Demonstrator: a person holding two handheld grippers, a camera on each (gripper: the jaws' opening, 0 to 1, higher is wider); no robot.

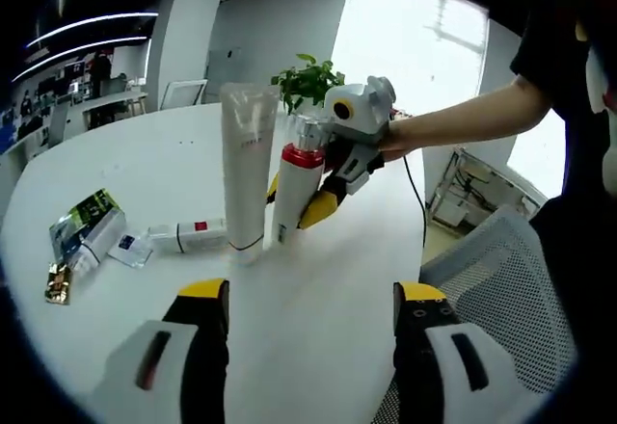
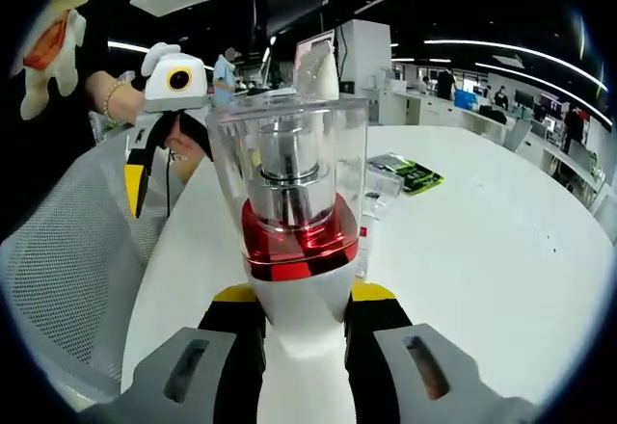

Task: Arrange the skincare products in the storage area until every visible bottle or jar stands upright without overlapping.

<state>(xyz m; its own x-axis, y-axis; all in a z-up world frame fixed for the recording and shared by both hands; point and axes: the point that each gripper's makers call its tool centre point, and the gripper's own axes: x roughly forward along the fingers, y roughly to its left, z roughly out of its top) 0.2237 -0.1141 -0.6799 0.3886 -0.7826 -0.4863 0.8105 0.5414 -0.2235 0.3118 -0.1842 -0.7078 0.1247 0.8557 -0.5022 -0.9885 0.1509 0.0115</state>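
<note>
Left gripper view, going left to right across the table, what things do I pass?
Small gold item → green-and-silver packet → white tube lying flat → tall white tube standing upright → red-collared bottle held in the right hand-held gripper.

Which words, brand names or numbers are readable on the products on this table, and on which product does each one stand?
None can be read.
Tall white upright tube: small reddish print, blurred.
White bottle with red band and clear cap, held by the right gripper: no legible label.
Lying white tube and green-black packet: markings too small.
</note>
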